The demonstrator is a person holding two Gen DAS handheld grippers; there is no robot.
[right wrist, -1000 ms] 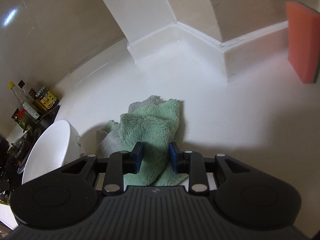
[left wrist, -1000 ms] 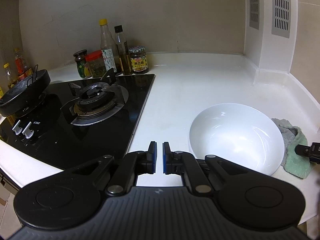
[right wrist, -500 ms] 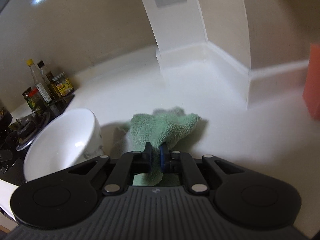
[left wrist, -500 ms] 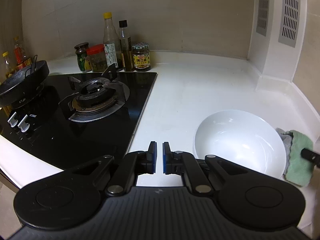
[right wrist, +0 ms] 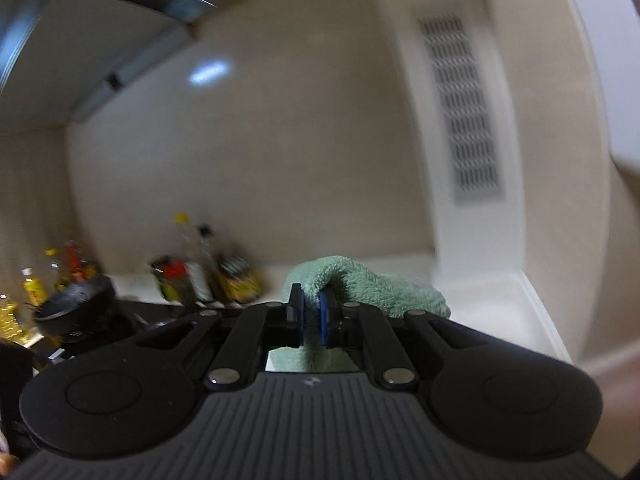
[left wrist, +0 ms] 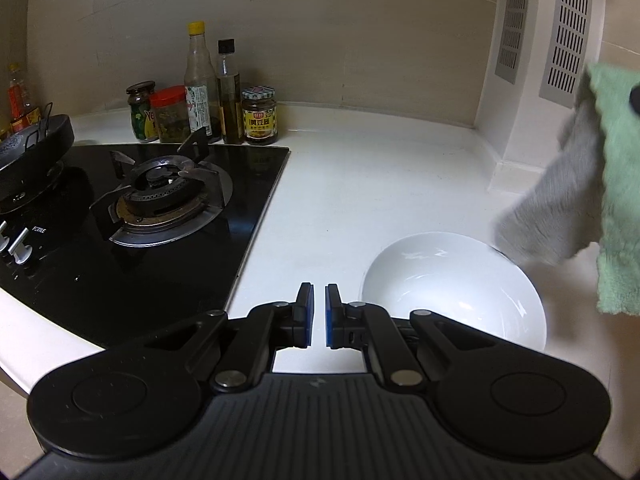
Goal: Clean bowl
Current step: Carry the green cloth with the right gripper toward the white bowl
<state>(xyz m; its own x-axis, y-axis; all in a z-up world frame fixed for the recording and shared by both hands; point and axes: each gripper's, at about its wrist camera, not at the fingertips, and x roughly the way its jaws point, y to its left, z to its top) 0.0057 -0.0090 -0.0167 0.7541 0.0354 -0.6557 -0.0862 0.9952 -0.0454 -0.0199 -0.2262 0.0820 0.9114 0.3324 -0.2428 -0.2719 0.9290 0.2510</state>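
Note:
A white bowl (left wrist: 456, 284) sits empty on the white counter (left wrist: 360, 200), just right of my left gripper (left wrist: 316, 312), which is shut with nothing between its blue pads. A green and grey cloth (left wrist: 592, 200) hangs in the air above and right of the bowl. In the right wrist view my right gripper (right wrist: 311, 312) is shut on this cloth (right wrist: 368, 288), which bunches over the pads and drapes below them. The bowl is out of the right wrist view.
A black gas hob (left wrist: 132, 216) with a burner (left wrist: 164, 196) fills the left. Bottles and jars (left wrist: 208, 108) stand against the back wall, a dark pan (left wrist: 32, 140) sits far left. A white vented column (left wrist: 548, 52) rises at the right corner.
My right gripper closed on the cloth lying beside the bowl and lifted it well off the counter, tilting up toward level. The left gripper stayed shut, nearly in place.

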